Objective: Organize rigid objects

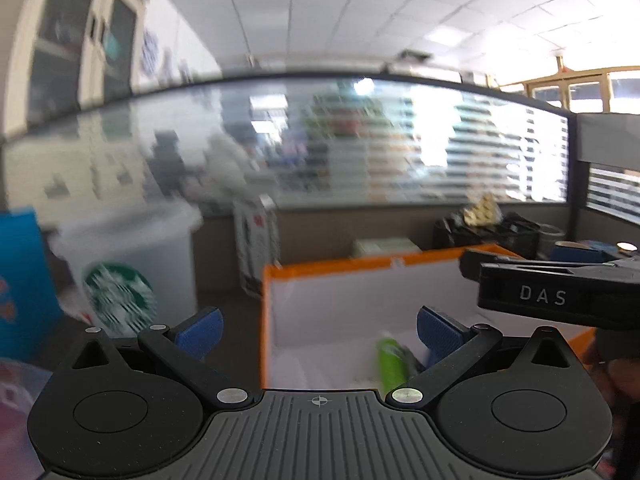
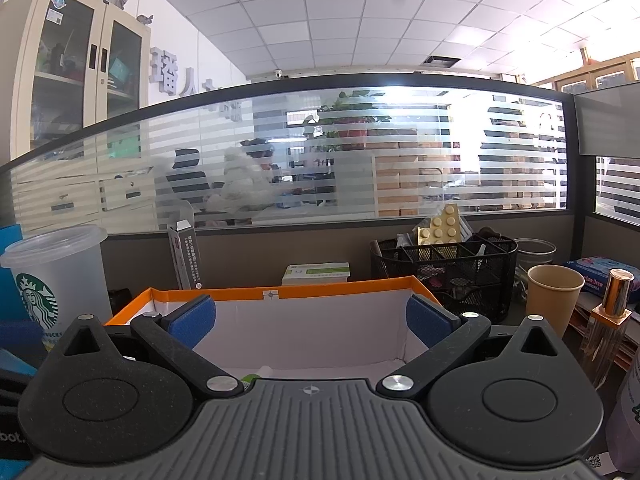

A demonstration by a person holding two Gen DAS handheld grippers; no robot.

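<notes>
An orange-rimmed box (image 1: 276, 270) (image 2: 340, 291) with white inner walls stands on the desk ahead of both grippers. A green object (image 1: 390, 364) lies inside it, blurred in the left wrist view; only a green sliver (image 2: 249, 379) shows in the right wrist view. My left gripper (image 1: 318, 330) is open, with nothing between its blue pads (image 1: 200, 330), at the box's left wall. My right gripper (image 2: 310, 322) is open and empty, above the box's near side. The other gripper's black body (image 1: 560, 296) juts in from the right in the left wrist view.
A Starbucks cup (image 2: 56, 276) (image 1: 128, 268) stands left of the box. To the right are a black mesh organizer (image 2: 444, 268) holding a yellow brick plate (image 2: 442, 228), a paper cup (image 2: 554, 296) and a perfume bottle (image 2: 610, 320). A striped glass partition (image 2: 320, 152) backs the desk.
</notes>
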